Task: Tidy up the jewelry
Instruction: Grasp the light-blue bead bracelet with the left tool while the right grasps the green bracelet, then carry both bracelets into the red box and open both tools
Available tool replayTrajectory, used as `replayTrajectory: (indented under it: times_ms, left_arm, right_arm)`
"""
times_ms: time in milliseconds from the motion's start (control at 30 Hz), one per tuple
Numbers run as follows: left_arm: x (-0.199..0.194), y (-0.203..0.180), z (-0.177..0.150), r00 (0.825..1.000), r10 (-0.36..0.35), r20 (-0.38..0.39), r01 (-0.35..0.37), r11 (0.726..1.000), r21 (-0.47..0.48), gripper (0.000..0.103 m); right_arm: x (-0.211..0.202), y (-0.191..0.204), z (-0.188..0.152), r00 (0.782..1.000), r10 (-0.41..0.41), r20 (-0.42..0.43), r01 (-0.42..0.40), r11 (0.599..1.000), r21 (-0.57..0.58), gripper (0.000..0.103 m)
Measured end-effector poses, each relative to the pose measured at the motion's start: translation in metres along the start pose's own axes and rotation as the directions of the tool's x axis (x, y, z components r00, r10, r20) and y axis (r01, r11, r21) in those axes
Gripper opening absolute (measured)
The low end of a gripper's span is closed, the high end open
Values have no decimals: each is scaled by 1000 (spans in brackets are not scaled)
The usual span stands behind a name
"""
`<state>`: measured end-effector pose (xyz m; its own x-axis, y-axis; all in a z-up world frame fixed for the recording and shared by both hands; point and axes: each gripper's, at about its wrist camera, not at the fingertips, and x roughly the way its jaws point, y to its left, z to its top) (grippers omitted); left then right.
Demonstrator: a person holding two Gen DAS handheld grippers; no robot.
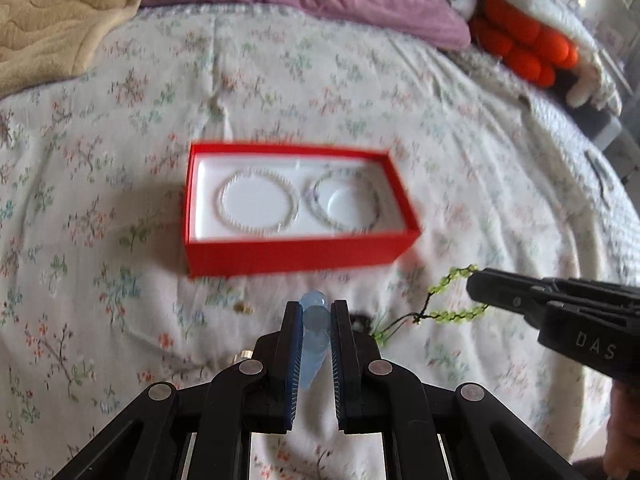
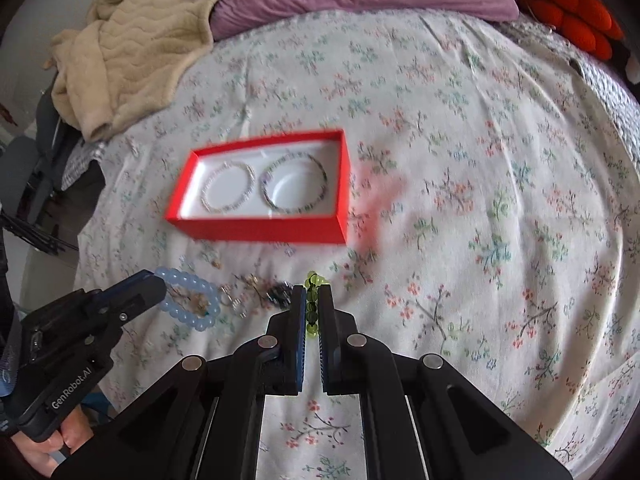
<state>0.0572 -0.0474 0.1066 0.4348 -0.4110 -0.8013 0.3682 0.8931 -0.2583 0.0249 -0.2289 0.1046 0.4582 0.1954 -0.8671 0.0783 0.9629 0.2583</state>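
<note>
Left claw [image 1: 316, 316] is clenched on a pale blue bead bracelet [image 2: 188, 300]; right claw [image 2: 313, 304] is clenched on a green bead bracelet [image 1: 452, 300]. Both pieces hang clear of the bed [image 2: 460, 160]. The red box [image 1: 296, 256], at frame centre, already contains two bracelets. Step in hand: transfer to the box. Next move calls for positioning over a free area, then release. Small items on the bedspread below the box are blurred and unidentifiable.
</note>
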Motion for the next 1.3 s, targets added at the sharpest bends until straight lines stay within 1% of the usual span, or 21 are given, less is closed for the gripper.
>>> replayTrajectory:
  times_ms: [267, 433, 500, 600, 667, 733, 900, 967, 1033, 1100, 1167, 1300]
  left_arm:
    - [0, -1, 38, 994, -61, 87, 64, 997, -34, 8]
    - [13, 3, 57, 984, -130, 120, 140, 988, -72, 8]
    - [23, 8, 63, 982, -136, 130, 147, 986, -83, 8]
    - [40, 19, 66, 987, -99, 128, 111, 989, -92, 8]
    - [54, 29, 66, 993, -52, 101, 62, 993, -99, 8]
    - [63, 37, 65, 997, -12, 82, 20, 995, -102, 8]
    - [76, 54, 61, 997, 59, 52, -53, 992, -114, 8]
    - [77, 57, 60, 995, 85, 47, -79, 991, -108, 8]
    - [77, 56, 59, 994, 100, 43, -95, 991, -99, 9]
    - [76, 55, 58, 992, 118, 44, -114, 990, -87, 9]
    - [76, 53, 57, 990, 136, 46, -132, 988, -76, 9]
    - [76, 54, 56, 988, 150, 47, -147, 987, -65, 9]
  right_arm:
    - [-21, 11, 33, 995, 31, 94, -33, 999, 12, 6]
    - [-32, 21, 52, 986, 56, 158, -58, 998, 4, 6]
    - [-34, 24, 58, 983, 55, 177, -56, 998, 1, 6]
    - [-32, 25, 66, 981, 52, 188, -53, 999, -1, 6]
    - [-29, 26, 70, 981, 53, 187, -53, 999, -4, 6]
    - [-24, 27, 73, 982, 53, 183, -52, 999, -11, 6]
    - [-8, 35, 78, 985, 60, 160, -55, 998, -33, 6]
    - [-2, 41, 79, 985, 78, 153, -72, 996, -47, 6]
    - [1, 50, 80, 980, 130, 148, -121, 990, -68, 6]
    - [4, 56, 81, 977, 150, 151, -137, 986, -91, 6]
    - [12, 56, 82, 980, 131, 152, -116, 988, -102, 6]
    - [38, 40, 83, 993, 41, 109, -33, 996, -81, 6]
